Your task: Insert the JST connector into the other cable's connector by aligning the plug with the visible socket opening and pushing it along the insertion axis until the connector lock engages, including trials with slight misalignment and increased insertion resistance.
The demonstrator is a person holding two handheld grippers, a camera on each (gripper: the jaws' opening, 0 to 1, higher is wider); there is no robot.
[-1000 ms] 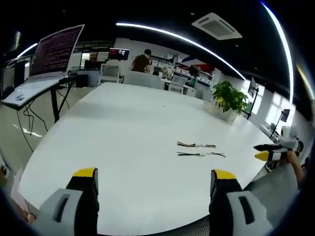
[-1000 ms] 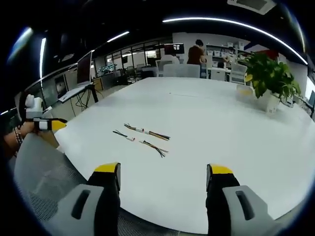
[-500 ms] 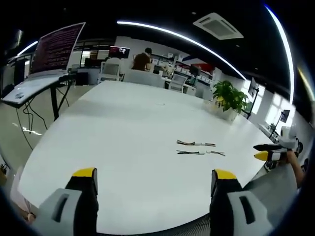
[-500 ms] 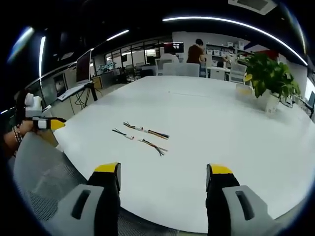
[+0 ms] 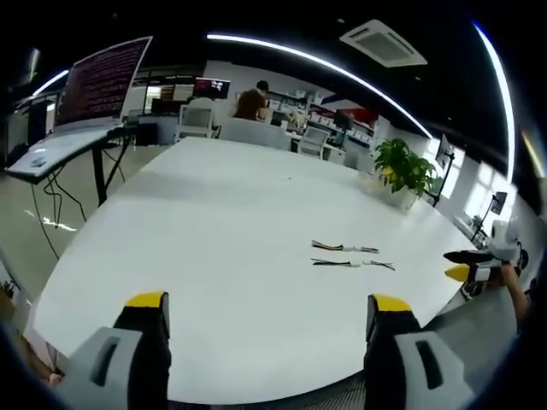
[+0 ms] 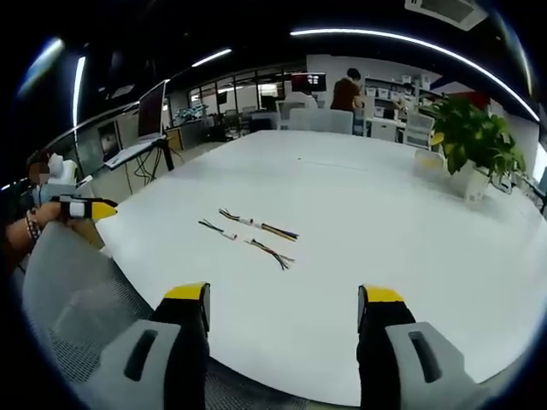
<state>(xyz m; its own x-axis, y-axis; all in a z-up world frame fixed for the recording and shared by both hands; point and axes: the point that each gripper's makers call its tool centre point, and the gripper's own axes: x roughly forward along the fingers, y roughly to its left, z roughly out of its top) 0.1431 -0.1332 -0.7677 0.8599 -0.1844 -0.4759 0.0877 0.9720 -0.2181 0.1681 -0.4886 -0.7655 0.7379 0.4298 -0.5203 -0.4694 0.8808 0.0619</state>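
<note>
Two short cable assemblies with small white JST connectors lie side by side on the white table [image 5: 214, 222]. In the left gripper view the farther cable [image 5: 344, 248] and the nearer cable [image 5: 352, 264] sit right of centre, well beyond my left gripper [image 5: 267, 309], which is open and holds nothing. The right gripper's yellow tip [image 5: 459, 272] pokes in at the far right. In the right gripper view the two cables [image 6: 256, 225] [image 6: 248, 242] lie left of centre, ahead of my open, empty right gripper [image 6: 282, 301]. The left gripper's yellow tip [image 6: 94, 210] enters at the left, held by a hand.
A potted green plant [image 6: 475, 145] stands on the table's far side. A monitor on a stand [image 5: 101, 84] and a desk sit beyond the table's left edge. A person [image 5: 251, 102] sits at desks in the background. A grey mesh chair back [image 6: 77, 299] lies near the table's front edge.
Both views have shifted slightly, so the cameras moved a little. The cables lie where they were and both grippers stay open.
</note>
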